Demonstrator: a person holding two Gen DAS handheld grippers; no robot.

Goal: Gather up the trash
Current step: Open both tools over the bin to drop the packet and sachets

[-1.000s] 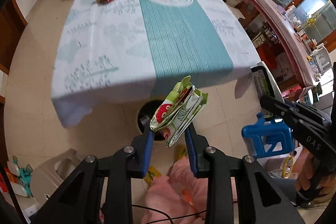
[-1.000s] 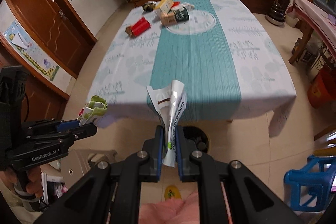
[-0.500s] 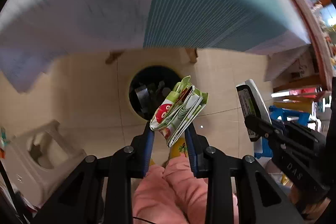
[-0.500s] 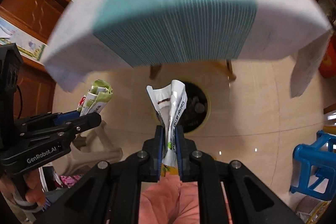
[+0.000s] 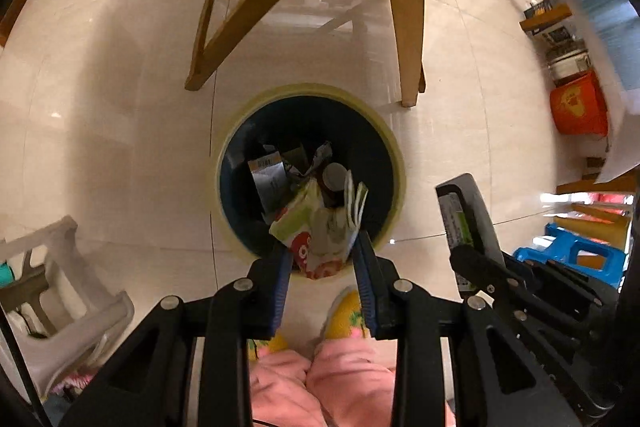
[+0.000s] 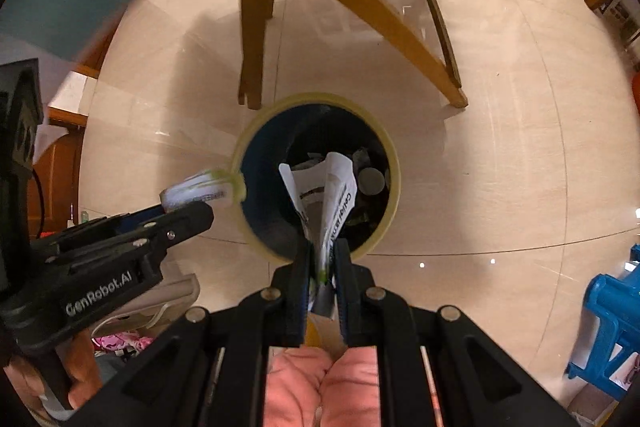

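Observation:
A round dark bin with a pale yellow rim (image 5: 394,139) stands on the floor under the table and holds several scraps; it also shows in the right wrist view (image 6: 394,163). My left gripper (image 5: 322,247) is shut on a green, white and red snack wrapper (image 5: 320,227), held over the bin's near edge. My right gripper (image 6: 322,255) is shut on a crumpled white printed wrapper (image 6: 332,195), also over the bin's near edge. The left gripper with its wrapper (image 6: 200,189) shows at the left of the right wrist view, beside the bin's rim.
Wooden table legs (image 5: 400,7) stand just beyond the bin. A white plastic stool (image 5: 60,291) is at the left, a blue stool (image 6: 612,315) at the right. An orange box (image 5: 578,105) sits far right. My pink-trousered knees (image 6: 320,383) are below.
Both grippers have swung down from facing the table to facing the floor and come closer over the bin. Each keeps its wrapper.

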